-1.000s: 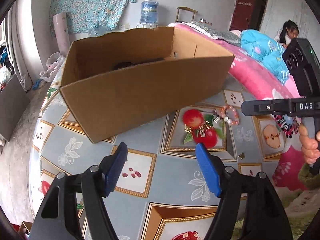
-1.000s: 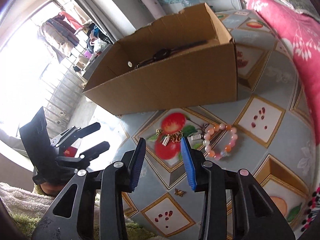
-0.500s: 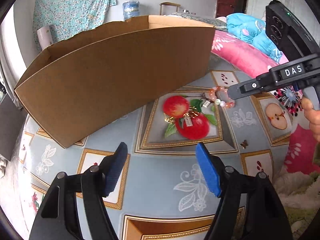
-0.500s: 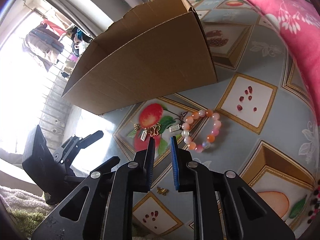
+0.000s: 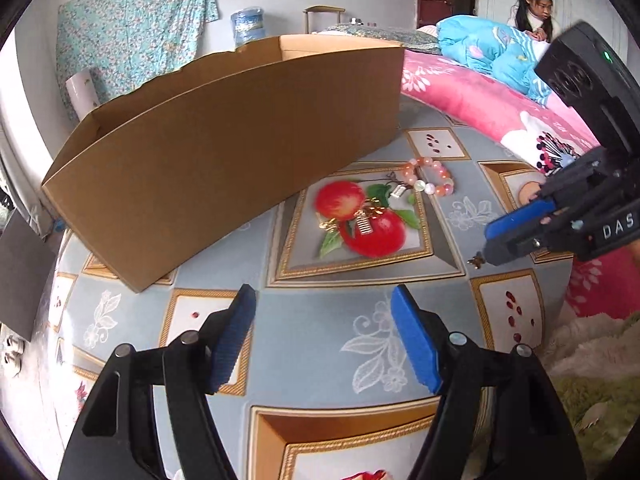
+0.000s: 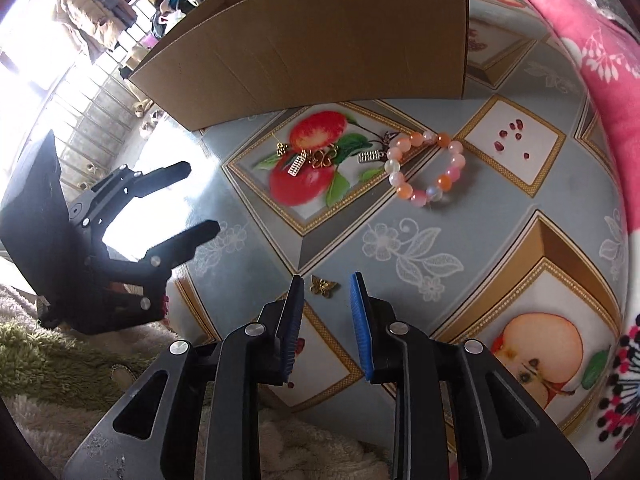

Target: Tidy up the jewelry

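Jewelry charm (image 6: 323, 286), tiny and light, is lying near the right gripper's (image 6: 325, 324) open fingers (image 6: 291, 320), needing a gentle middle pinch.

cardboard box (image 5: 224, 152) walls off far side, tablecloth (image 5: 320, 320) open nearside

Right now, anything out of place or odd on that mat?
Nothing damaged or spilled. One small gold butterfly charm lies apart from the other charms and the bead bracelet, which cluster near the cardboard box. The right gripper is open around that stray.
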The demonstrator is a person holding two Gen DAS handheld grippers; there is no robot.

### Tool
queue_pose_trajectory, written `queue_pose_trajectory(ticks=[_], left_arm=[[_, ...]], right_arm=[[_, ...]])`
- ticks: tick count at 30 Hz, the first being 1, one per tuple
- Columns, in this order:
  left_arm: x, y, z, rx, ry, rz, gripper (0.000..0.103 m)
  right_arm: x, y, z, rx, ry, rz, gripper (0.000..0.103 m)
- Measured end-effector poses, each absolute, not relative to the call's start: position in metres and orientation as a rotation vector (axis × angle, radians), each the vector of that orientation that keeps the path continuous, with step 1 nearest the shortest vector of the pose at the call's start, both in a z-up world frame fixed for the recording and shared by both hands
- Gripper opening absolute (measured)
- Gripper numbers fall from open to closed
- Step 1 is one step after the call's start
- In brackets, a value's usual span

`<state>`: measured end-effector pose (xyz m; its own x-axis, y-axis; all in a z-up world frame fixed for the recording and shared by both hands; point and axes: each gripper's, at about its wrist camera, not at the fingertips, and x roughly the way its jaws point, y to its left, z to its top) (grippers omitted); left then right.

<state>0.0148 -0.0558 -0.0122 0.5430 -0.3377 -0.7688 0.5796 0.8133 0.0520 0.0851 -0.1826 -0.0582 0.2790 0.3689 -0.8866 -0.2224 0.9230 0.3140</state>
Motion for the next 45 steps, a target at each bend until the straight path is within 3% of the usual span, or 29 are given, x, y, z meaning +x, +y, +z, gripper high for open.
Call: queue_pose_trajectory(ticks=[5, 9, 13, 24, 31, 36, 38, 40, 45], left_arm=[[0.012, -0.042, -0.013, 0.286, 0.871, -0.544, 0.061], [0.006, -0.037, -0.016, 0.248, 0.901, -0.559, 0.054], [0.002, -0.037, -0.015, 0.237, 0.899, -0.570, 0.051], [0.001, -0.032, -0.015, 0.220, 0.894, -0.574, 0.049], [0.002, -0.034, -0.016, 0.211, 0.888, -0.606, 0.049], [0.001, -0.050, -0.016, 0.227, 0.876, -0.688, 0.049], [-0.001, -0.057, -0.016, 0.247, 0.866, -0.717, 0.049], [-0.004, -0.062, -0.016, 0.268, 0.863, -0.735, 0.049], [-0.008, -0.062, -0.016, 0.276, 0.872, -0.720, 0.045]], right_arm=[[0.075, -0.172, -0.062, 0.019, 1.209, 0.370, 0.020], [0.074, -0.162, -0.062, -0.052, 1.188, 0.365, 0.006], [0.075, -0.148, -0.062, -0.094, 1.174, 0.382, 0.002], [0.108, -0.111, -0.064, -0.099, 1.131, 0.488, 0.002], [0.103, -0.123, -0.053, -0.027, 1.121, 0.471, 0.017], [0.094, -0.150, -0.057, -0.019, 1.143, 0.377, 0.018], [0.096, -0.155, -0.063, -0.012, 1.158, 0.363, 0.017], [0.100, -0.150, -0.065, 0.001, 1.153, 0.379, 0.008], [0.111, -0.132, -0.067, 0.011, 1.131, 0.442, 0.003]])
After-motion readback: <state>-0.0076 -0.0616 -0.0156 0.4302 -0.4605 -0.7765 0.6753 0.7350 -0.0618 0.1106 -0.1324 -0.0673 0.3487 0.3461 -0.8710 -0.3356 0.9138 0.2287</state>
